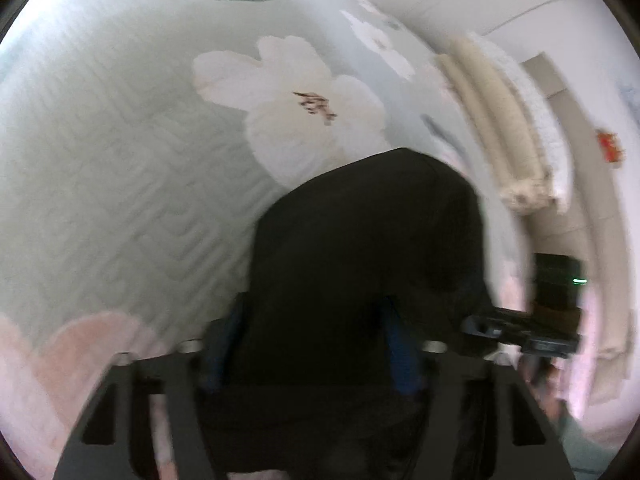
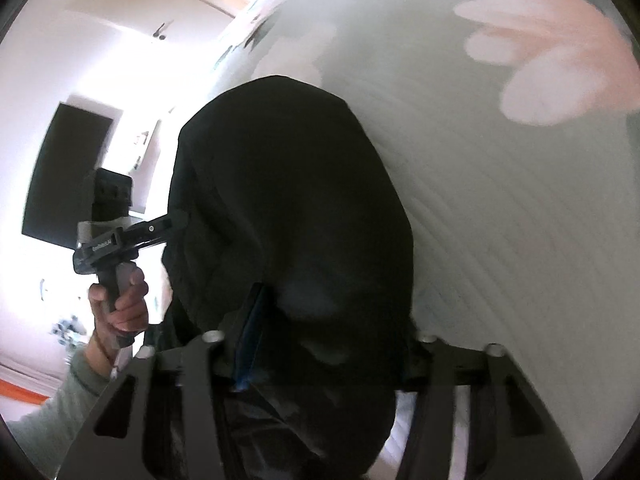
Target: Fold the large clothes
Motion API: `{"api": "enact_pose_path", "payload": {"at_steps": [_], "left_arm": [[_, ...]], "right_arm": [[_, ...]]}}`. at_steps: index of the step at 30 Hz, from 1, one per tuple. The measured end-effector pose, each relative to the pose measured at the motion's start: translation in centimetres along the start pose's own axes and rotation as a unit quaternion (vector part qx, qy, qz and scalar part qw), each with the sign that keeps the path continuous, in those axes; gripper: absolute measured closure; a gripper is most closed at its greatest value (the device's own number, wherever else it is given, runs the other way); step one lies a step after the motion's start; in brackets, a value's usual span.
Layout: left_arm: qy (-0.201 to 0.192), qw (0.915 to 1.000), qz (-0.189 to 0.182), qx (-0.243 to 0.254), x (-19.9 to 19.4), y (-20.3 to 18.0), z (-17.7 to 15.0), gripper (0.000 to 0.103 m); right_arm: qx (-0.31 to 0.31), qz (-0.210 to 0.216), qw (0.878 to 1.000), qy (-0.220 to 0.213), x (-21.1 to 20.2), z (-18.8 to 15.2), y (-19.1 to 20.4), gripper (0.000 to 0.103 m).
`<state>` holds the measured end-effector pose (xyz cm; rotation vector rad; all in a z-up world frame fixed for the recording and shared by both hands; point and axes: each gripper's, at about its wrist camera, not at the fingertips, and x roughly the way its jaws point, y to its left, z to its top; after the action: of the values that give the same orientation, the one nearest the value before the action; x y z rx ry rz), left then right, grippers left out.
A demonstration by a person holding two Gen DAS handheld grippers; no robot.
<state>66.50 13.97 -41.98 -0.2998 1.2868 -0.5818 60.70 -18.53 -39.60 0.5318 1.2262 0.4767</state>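
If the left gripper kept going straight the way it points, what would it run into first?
The black garment, which already fills the space between the left gripper's fingers and bulges ahead of them. Behind it lies the floral bedspread; how far behind is unclear from this blurred view.

Support is a bed with a pale green quilted bedspread (image 1: pixel 120 160) printed with big white and pink flowers, black garment (image 1: pixel 360 232) bunched on it just below-right of the white flower (image 1: pixel 296 112), rolled cream bedding (image 1: pixel 504 120) further right at the bedspread's edge.
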Motion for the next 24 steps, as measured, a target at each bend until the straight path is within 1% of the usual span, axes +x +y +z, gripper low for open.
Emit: {"api": "enact_pose_path", "payload": {"at_steps": [1,2,3,5,7,8,9,10,12,13,15,16,17,18,19,20,21,22,24], "left_arm": [[-0.003,0.9999,0.011,0.005,-0.4,-0.5,-0.4,0.072],[-0.01,0.9996,0.023,0.015,-1.2,-1.1,-0.9,0.084],[-0.017,0.9991,0.028,0.027,-2.3,-1.9,-1.4,0.085],[-0.041,0.9978,0.027,0.044,-4.9,-3.4,-2.6,0.087],[-0.08,0.9948,0.012,0.062,-8.9,-5.3,-4.6,0.087],[-0.095,0.9932,0.006,0.067,-11.0,-6.1,-5.5,0.088],[-0.107,0.9916,0.0,0.072,-12.7,-6.8,-6.5,0.088],[-0.117,0.9901,-0.004,0.078,-14.2,-7.4,-7.4,0.088],[-0.14,0.9857,-0.005,0.094,-17.9,-9.1,-10.3,0.088],[-0.145,0.9846,-0.005,0.098,-18.9,-9.5,-11.4,0.088],[-0.16,0.9813,0.002,0.107,-21.6,-10.7,-15.2,0.088],[-0.164,0.9803,0.004,0.11,-22.3,-11.0,-16.5,0.088],[-0.168,0.9791,0.007,0.113,-23.2,-11.4,-18.8,0.088],[-0.17,0.9785,0.011,0.117,-23.8,-11.7,-20.8,0.088],[-0.166,0.9781,0.02,0.124,-24.5,-12.1,-23.6,0.088],[-0.158,0.9787,0.028,0.128,-24.6,-12.2,-25.3,0.086],[-0.145,0.9802,0.037,0.129,-24.8,-12.2,-27.4,0.084],[-0.121,0.9832,0.049,0.128,-24.6,-11.8,-30.0,0.08],[-0.078,0.9876,0.066,0.119,-24.1,-10.6,-33.5,0.079]], "right_arm": [[-0.008,-0.009,1.0,-0.005,-0.4,-0.2,0.8,0.075],[-0.019,-0.021,1.0,-0.01,-0.9,-0.5,1.8,0.077],[-0.03,-0.029,0.999,-0.015,-1.5,-0.9,2.9,0.081],[-0.057,-0.04,0.997,-0.032,-3.7,-2.0,5.2,0.083],[-0.09,-0.052,0.993,-0.054,-6.4,-3.7,7.7,0.084],[-0.113,-0.061,0.989,-0.069,-8.3,-5.0,9.8,0.085],[-0.127,-0.067,0.987,-0.077,-9.4,-6.0,10.9,0.085],[-0.145,-0.075,0.983,-0.087,-10.7,-7.4,12.5,0.086],[-0.182,-0.094,0.973,-0.105,-13.0,-10.8,15.7,0.086],[-0.194,-0.104,0.969,-0.111,-13.4,-11.8,17.0,0.087],[-0.217,-0.122,0.961,-0.119,-14.4,-14.9,19.2,0.087],[-0.232,-0.134,0.955,-0.124,-15.2,-17.0,20.2,0.087],[-0.25,-0.152,0.947,-0.129,-15.7,-19.1,21.3,0.087],[-0.265,-0.168,0.941,-0.13,-16.0,-20.9,22.1,0.087],[-0.274,-0.177,0.937,-0.127,-16.5,-22.7,22.0,0.087],[-0.279,-0.18,0.935,-0.122,-16.7,-23.9,22.2,0.087],[-0.279,-0.179,0.937,-0.111,-16.9,-25.5,22.2,0.087],[-0.277,-0.183,0.938,-0.098,-16.9,-26.9,22.0,0.087],[-0.261,-0.207,0.94,-0.069,-16.4,-29.2,20.6,0.085]]}}
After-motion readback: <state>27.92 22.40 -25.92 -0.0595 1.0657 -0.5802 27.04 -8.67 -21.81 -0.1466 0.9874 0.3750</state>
